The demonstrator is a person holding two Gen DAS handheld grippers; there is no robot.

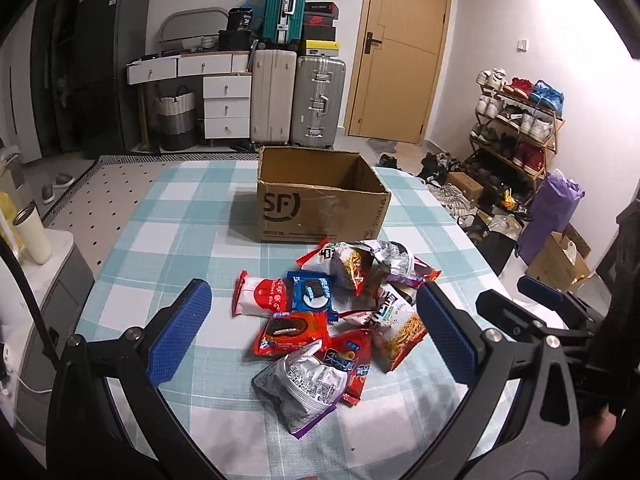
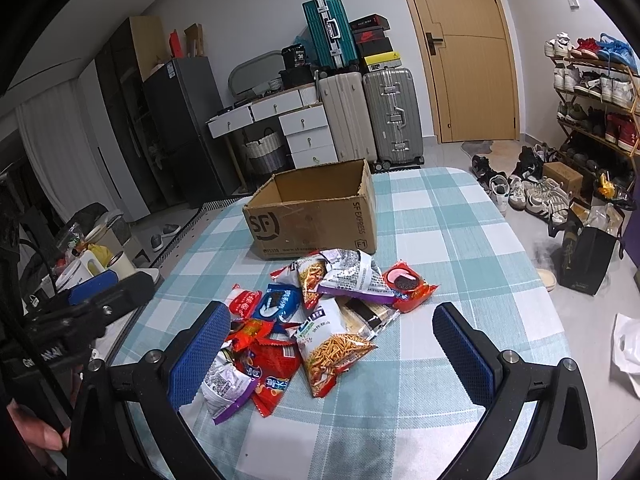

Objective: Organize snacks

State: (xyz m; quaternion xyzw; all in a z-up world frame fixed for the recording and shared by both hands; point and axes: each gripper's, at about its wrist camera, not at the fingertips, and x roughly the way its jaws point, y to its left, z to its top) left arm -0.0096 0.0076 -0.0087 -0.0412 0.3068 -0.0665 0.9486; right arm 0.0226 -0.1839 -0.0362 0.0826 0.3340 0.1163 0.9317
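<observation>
Left wrist view: your left claw [image 1: 316,332] hangs wide open over the snack pile [image 1: 332,320], gripping nothing. The cardboard box [image 1: 320,204] stands just behind the pile on the checked worktop [image 1: 168,248], and what shows of its inside looks bare, so you have packed nothing yet by my reading.

Right wrist view: your right claw [image 2: 332,356] is spread open too, empty, above the same heap in front of the box [image 2: 312,220]. Every packet, noodle bag [image 2: 332,352] and blue cookie pack [image 2: 278,304] included, lies outside the box; the whole job seems left.
</observation>
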